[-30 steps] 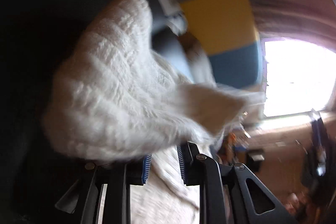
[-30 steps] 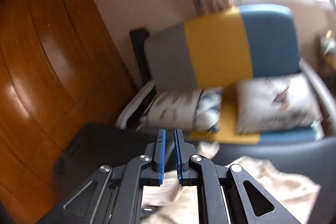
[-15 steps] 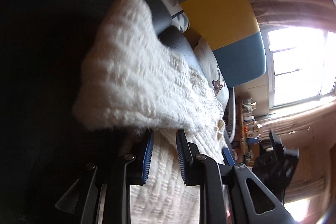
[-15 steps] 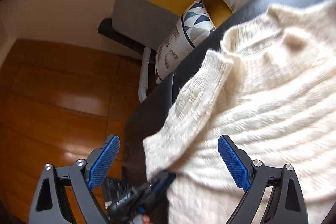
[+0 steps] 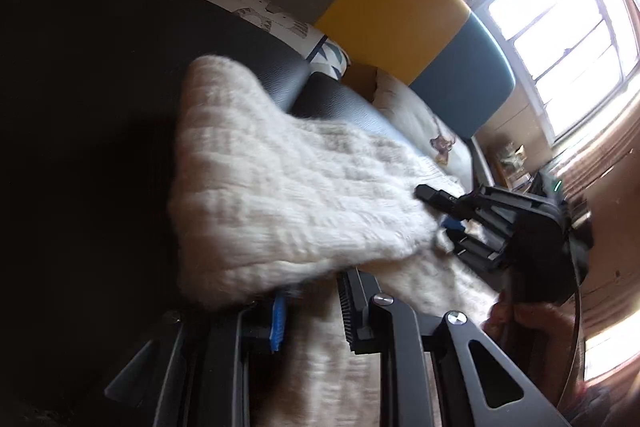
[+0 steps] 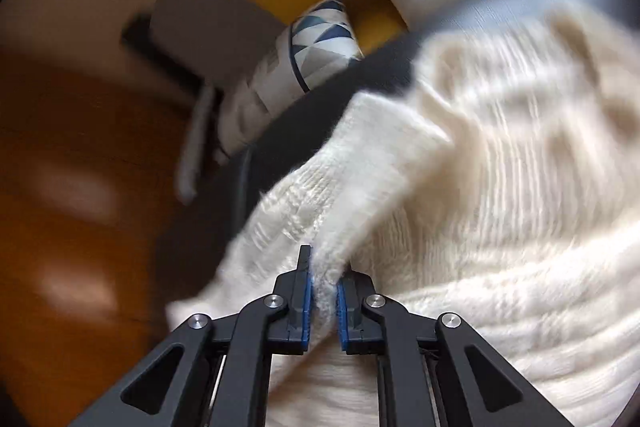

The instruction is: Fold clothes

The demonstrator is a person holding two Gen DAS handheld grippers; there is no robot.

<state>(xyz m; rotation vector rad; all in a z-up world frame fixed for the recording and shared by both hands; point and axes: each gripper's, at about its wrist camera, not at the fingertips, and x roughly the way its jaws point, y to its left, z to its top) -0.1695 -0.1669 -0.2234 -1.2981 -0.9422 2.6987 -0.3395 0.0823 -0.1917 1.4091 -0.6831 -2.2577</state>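
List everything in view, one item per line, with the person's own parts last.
knit sweater: one, cream, spread on the black surface, sleeve folded across it
black surface: one, under the sweater
sofa backrest: one, grey, yellow and blue panels, behind the surface
cushions: two, white printed, one with blue triangles, one with a small figure, on the sofa
window: one, bright, far right
left gripper: black, blue pads, jaws around sweater fabric
right gripper: black, blue pads, jaws shut on the sleeve
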